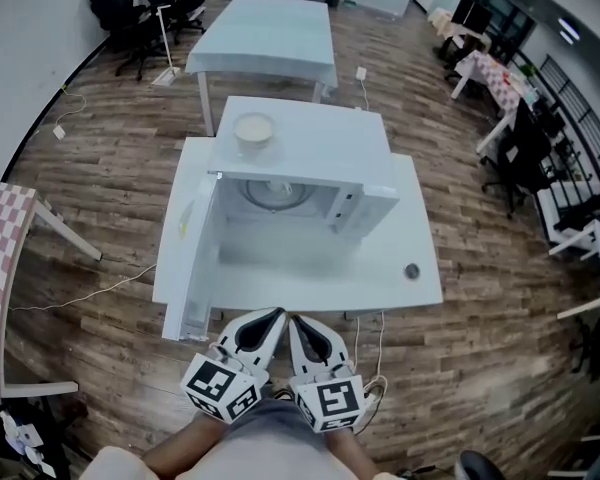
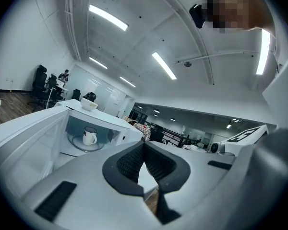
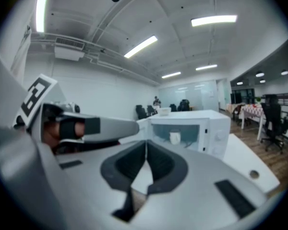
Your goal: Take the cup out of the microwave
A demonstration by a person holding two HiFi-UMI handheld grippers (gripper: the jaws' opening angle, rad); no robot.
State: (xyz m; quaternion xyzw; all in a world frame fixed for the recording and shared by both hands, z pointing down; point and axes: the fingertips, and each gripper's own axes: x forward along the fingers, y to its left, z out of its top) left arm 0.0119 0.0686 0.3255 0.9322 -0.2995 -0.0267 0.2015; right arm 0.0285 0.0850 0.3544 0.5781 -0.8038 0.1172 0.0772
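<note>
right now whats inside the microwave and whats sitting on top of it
Inside the open microwave a white cup stands on the round tray. On top sits a white bowl. The cavity's corners are hidden by its own walls.

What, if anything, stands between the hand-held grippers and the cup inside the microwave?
Nothing visible: the microwave door stands open at the left, and the cup sits on the turntable in plain view, with only table top between.

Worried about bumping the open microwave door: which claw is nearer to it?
Left. The left claw sits just right of the microwave door, at its near end; the right claw lies beyond the left one, farther from the door.
</note>
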